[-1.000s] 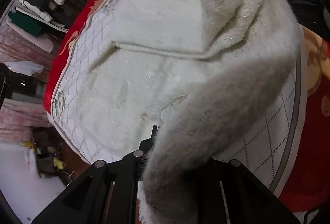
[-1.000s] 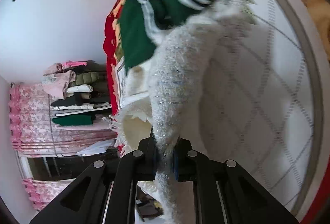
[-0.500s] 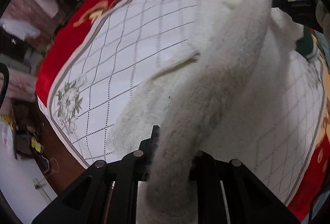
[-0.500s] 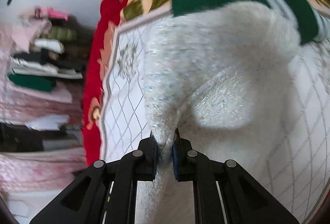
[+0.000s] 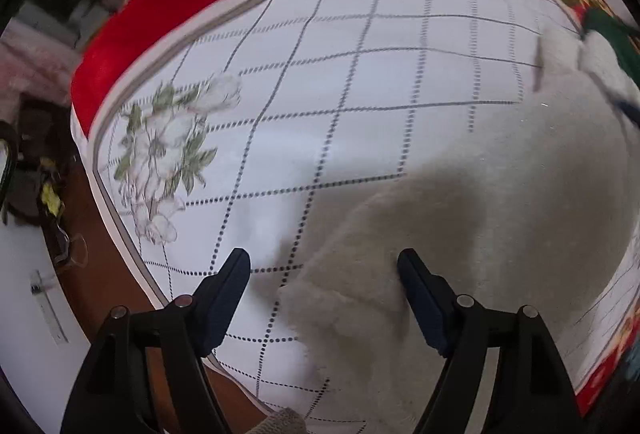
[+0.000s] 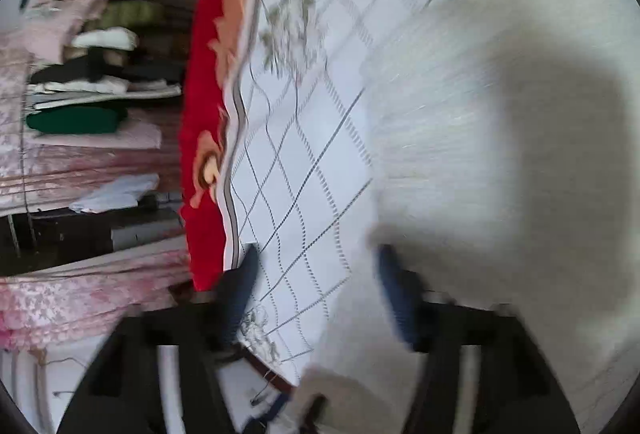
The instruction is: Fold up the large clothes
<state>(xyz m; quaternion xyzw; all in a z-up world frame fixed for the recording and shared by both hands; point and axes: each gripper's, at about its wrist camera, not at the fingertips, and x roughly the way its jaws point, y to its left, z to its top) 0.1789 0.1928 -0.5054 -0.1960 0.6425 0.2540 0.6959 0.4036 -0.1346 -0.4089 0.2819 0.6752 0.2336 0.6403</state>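
A home bedroom: quilted bedspread (image 5: 360,74), stacked folded clothes (image 6: 92,74)

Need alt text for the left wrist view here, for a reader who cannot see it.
The left claw points down with its jaws opening, nothing pinched, above the edge of a fluffy white garment lying on a white grid-patterned bedcover. A red floral blanket borders the cover; a green garment shows at far right.

A fluffy white garment (image 5: 480,214) lies heaped on the white quilted grid-patterned bedspread (image 5: 320,54).
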